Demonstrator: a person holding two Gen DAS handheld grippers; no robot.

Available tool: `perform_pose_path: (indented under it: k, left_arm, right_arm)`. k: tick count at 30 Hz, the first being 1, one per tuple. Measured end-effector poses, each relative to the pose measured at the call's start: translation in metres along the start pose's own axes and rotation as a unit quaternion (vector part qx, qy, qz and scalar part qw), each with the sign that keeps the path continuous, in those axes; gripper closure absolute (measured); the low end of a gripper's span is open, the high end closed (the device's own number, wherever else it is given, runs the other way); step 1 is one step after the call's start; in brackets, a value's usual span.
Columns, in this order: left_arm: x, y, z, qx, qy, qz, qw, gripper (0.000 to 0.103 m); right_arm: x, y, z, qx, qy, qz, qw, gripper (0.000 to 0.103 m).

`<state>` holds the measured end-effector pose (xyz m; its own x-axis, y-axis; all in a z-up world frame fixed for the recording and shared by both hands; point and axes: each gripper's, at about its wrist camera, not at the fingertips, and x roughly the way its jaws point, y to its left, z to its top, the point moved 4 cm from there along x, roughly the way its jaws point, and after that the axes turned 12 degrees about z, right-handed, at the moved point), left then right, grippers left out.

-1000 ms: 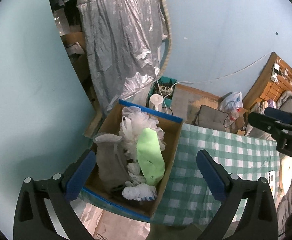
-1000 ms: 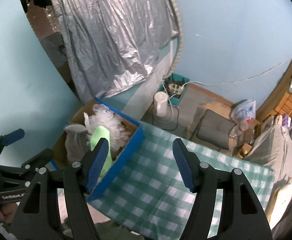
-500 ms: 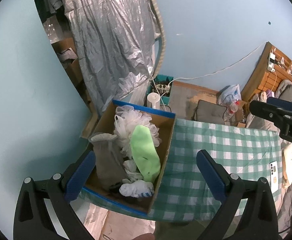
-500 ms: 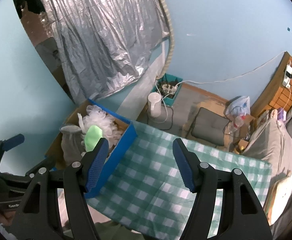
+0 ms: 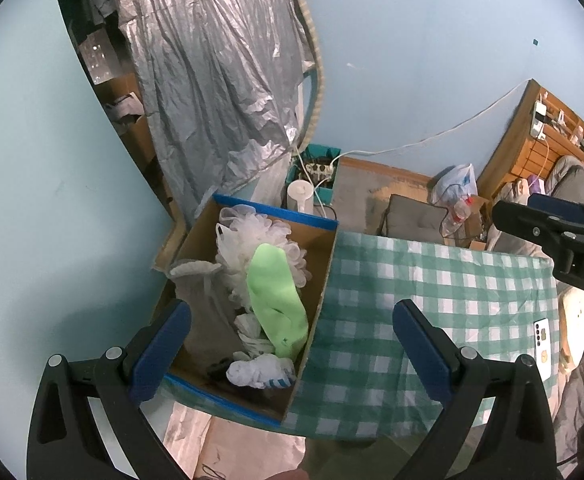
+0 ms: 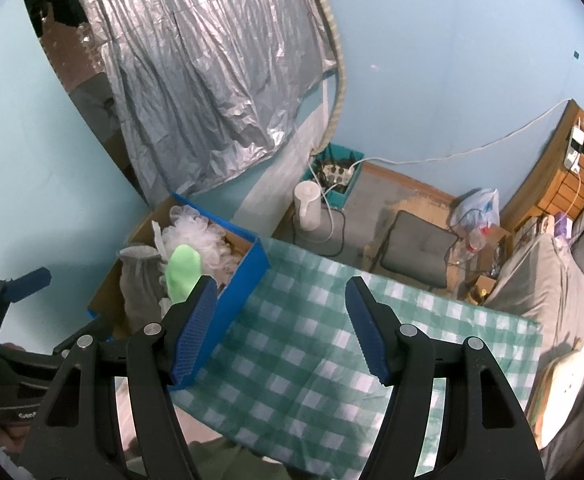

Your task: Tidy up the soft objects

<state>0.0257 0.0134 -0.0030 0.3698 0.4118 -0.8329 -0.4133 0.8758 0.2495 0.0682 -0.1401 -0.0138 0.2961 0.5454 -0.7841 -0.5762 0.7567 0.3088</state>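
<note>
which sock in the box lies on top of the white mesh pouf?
The lime-green sock. It drapes over the white mesh pouf; the grey sock and the white blue-striped sock lie beside it.

Checked cloth [image 5: 432, 300] on worktop lies bare: you pass freely there. Box [image 5: 324, 280] wall blocks left edge; phone [image 5: 543, 340] near right edge.

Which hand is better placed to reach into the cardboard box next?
Left. Its open, empty tongs frame the box and the green sock; the right tongs, also open, sit over the bare checked cloth.
</note>
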Motion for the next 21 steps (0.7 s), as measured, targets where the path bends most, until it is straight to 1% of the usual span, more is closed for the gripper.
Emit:
perform_pose_path:
  k: [21]
  left_arm:
    - [-0.0034, -0.0048, -0.0028, 0.001, 0.003, 0.001, 1.0, 0.001]
  right_arm:
    - [-0.0004, -0.0007, -0.0005, 0.0, -0.001, -0.001, 1.0, 0.037]
